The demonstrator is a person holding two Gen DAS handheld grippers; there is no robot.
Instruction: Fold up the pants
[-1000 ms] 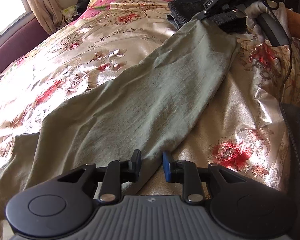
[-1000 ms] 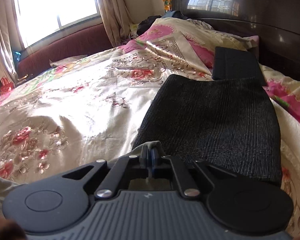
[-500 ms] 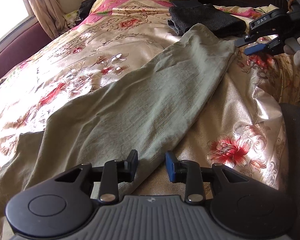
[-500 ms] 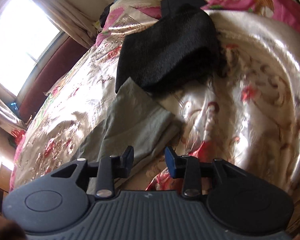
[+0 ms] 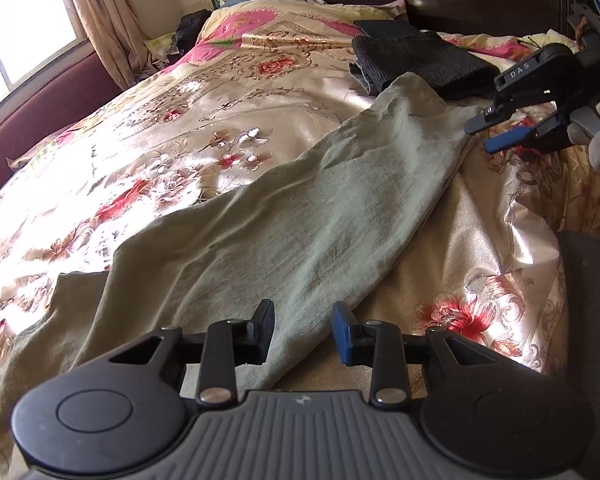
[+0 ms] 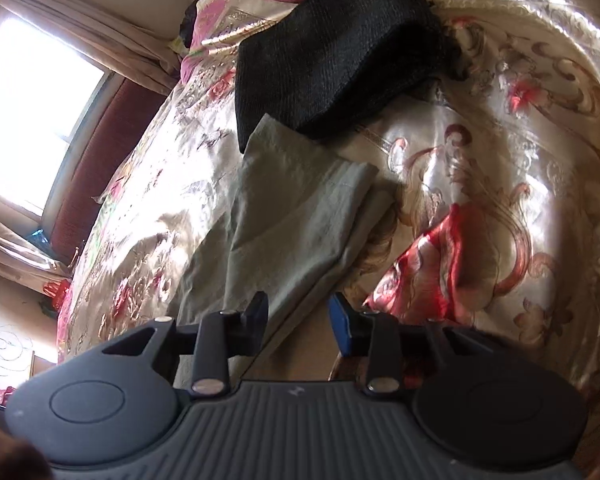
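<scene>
The bed (image 5: pixel 480 216), under its floral satin cover, carries my green pants (image 5: pixel 284 232), stretched lengthwise with their far end just touching a dark folded garment (image 5: pixel 416 62) near the headboard. My left tool (image 5: pixel 302 330) hovers spread above the near edge of the pants, gripping nothing. My right tool (image 6: pixel 298 320) is spread too, empty, over the cuff end.

One bit of lettering showed: white capitals "DAS" ran along the black upper arm of the right gripper (image 5: pixel 504 132), seen in the left wrist view. A small pale emblem sat on each gripper's ribbed grey body, too tiny to read.
</scene>
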